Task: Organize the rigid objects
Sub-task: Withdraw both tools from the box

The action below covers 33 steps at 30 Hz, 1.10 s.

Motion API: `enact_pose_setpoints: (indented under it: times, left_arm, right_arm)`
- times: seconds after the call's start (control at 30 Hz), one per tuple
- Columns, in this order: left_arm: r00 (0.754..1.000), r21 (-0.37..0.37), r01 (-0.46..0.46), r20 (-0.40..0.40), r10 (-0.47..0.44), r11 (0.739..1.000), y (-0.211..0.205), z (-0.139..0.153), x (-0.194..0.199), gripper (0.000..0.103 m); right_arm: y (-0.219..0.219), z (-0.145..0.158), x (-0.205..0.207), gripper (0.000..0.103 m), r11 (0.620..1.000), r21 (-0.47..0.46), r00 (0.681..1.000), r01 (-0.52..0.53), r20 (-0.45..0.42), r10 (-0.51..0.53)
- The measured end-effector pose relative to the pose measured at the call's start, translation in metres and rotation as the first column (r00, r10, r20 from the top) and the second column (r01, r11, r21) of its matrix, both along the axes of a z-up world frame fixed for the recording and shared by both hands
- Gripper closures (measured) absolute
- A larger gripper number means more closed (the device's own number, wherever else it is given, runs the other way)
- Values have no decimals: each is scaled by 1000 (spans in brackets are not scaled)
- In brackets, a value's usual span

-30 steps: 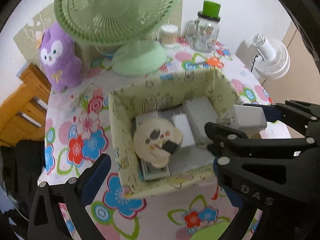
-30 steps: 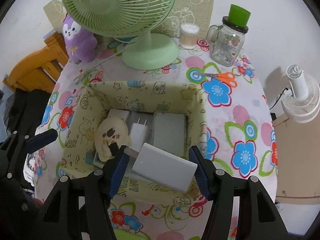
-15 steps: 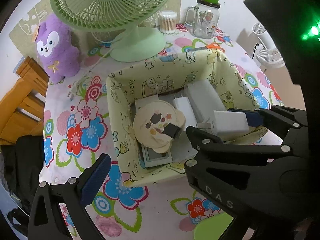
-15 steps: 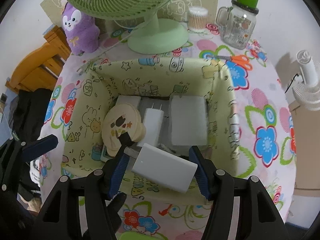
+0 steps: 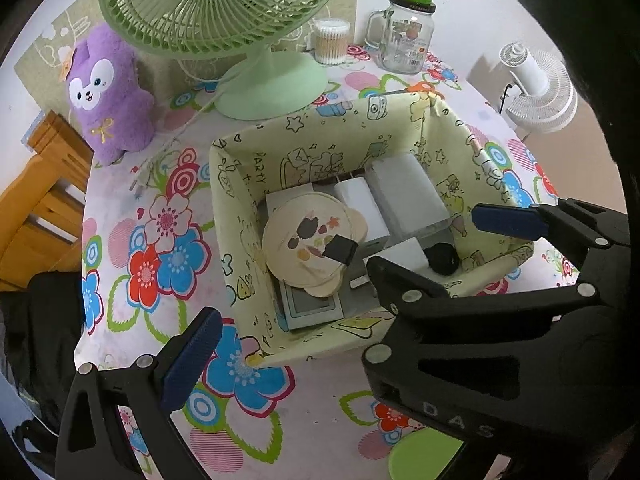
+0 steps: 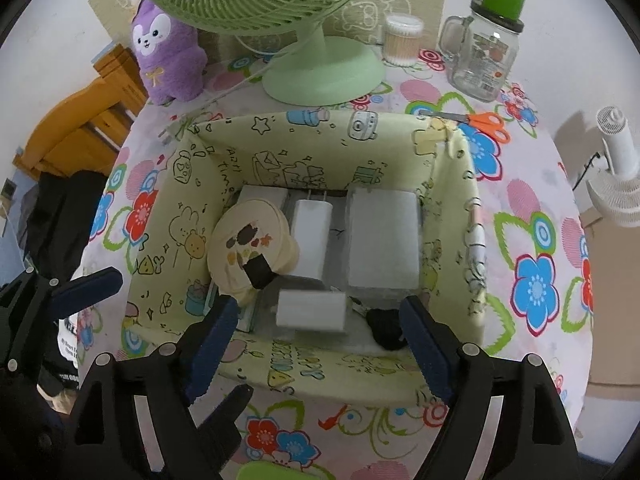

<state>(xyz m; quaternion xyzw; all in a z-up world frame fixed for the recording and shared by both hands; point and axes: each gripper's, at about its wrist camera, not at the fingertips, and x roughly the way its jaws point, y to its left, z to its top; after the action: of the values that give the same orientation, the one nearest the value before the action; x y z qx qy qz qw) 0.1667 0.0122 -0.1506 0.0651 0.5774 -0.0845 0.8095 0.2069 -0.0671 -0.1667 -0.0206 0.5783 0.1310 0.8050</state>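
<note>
A pale yellow fabric basket (image 6: 452, 184) printed with cartoons stands on the flowered tablecloth. Inside lie a round cream compact with bear ears (image 6: 248, 244), a white plug charger (image 6: 312, 236), a flat white box (image 6: 384, 240) and a small black thing (image 6: 384, 328). My right gripper (image 6: 318, 340) hovers over the basket's near wall with its jaws opening. A white block (image 6: 312, 312), blurred, sits free between and below the pads, touching neither. In the left wrist view the block (image 5: 404, 256) shows beside the right gripper (image 5: 444, 244). My left gripper (image 5: 320, 364) is open and empty left of the basket; only its left finger (image 5: 188, 364) shows.
Behind the basket stand a green desk fan (image 6: 320, 72), a purple plush toy (image 6: 168, 52), a cotton swab tub (image 6: 402, 40) and a glass jar mug with a green lid (image 6: 488, 56). Orange scissors (image 6: 480, 120) lie by the far right corner. A wooden chair (image 6: 80, 128) is off the table's left.
The right gripper's jaws have spread apart and the white block they clamped has dropped from them into the front of the basket. The left gripper has stayed put.
</note>
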Motion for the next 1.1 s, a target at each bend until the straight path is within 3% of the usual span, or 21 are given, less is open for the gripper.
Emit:
enact_pose_setpoints:
  times: [0.23,1.1]
  left_arm:
    - [1000,-12,-2,29,3,1000,-5,12,-6,0]
    - [991,-29,-35,130,39,999,-22,56,-48,0]
  right_arm:
    - [-13,14,-8,11,999,-15,999,28,35,-28]
    - [-41,69,-58,10,1000,-3,989,22,144,-22]
